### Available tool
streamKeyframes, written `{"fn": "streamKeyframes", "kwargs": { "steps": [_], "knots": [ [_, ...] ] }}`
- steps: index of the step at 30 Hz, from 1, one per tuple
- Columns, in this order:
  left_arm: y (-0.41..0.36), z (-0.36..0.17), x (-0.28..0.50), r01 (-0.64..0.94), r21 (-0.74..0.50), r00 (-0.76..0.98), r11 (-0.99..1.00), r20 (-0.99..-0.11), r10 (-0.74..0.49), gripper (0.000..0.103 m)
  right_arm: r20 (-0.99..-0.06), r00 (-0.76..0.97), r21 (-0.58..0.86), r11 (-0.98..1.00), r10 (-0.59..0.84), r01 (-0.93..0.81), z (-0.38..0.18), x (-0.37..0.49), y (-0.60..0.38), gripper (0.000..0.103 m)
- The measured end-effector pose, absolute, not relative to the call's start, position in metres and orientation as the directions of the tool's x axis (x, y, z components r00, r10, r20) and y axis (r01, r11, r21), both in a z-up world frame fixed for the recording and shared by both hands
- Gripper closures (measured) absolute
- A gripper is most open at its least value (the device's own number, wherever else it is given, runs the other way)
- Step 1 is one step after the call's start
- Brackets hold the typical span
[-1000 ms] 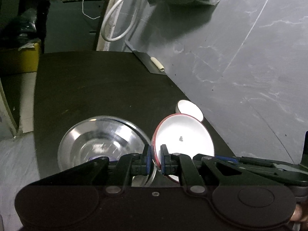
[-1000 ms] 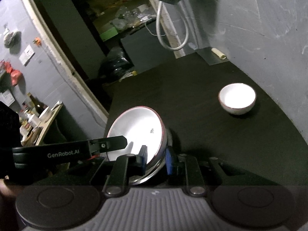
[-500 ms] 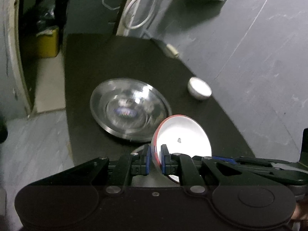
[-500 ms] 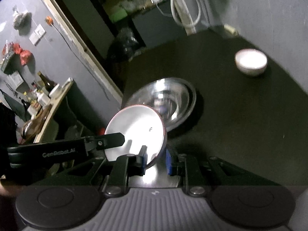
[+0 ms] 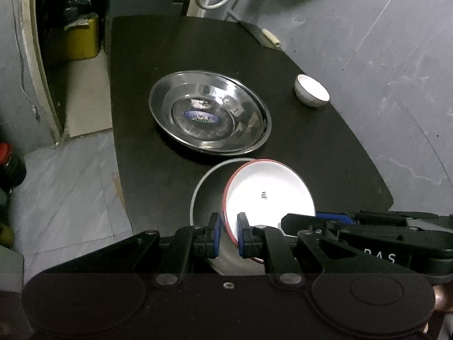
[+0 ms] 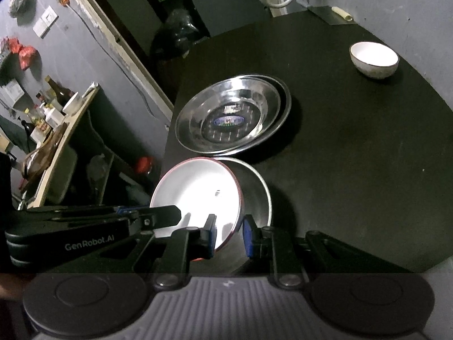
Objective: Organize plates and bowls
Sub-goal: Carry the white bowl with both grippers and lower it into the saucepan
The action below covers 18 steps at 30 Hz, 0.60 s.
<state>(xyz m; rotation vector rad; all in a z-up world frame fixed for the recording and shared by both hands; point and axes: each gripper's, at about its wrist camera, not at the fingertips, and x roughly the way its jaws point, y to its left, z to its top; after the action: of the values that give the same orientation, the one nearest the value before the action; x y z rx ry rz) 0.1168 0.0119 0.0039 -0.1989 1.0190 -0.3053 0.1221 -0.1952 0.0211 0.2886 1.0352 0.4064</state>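
Gripping opposite rims of the red-rimmed plate (image 5: 269, 195), left hand-held gripper (image 5: 228, 235) and right hand-held gripper (image 6: 228, 233) hold it tilted in a steel bowl (image 6: 254, 195) on the surface (image 6: 354, 155), beside steel dishes (image 5: 209, 110).

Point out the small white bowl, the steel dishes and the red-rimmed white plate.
small white bowl (image 6: 373, 58): right wrist view, inside of the bowl.
steel dishes (image 5: 209, 110): left wrist view, inner wall of the top dish.
red-rimmed white plate (image 5: 269, 192): left wrist view, white face.

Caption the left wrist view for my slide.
Left gripper clamps red-rimmed white plate nested in a steel bowl.
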Motion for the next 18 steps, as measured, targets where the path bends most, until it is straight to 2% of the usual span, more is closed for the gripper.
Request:
{"fn": "streamKeyframes", "kwargs": {
  "steps": [18],
  "knots": [
    [0.0048,-0.0031,0.1243,0.15,-0.269,0.439,0.951,-0.844,-0.308,0.09,-0.796,0.403,0.406,0.892,0.453,-0.201,0.0187,0.1319,-0.1928,0.081]
  ]
}}
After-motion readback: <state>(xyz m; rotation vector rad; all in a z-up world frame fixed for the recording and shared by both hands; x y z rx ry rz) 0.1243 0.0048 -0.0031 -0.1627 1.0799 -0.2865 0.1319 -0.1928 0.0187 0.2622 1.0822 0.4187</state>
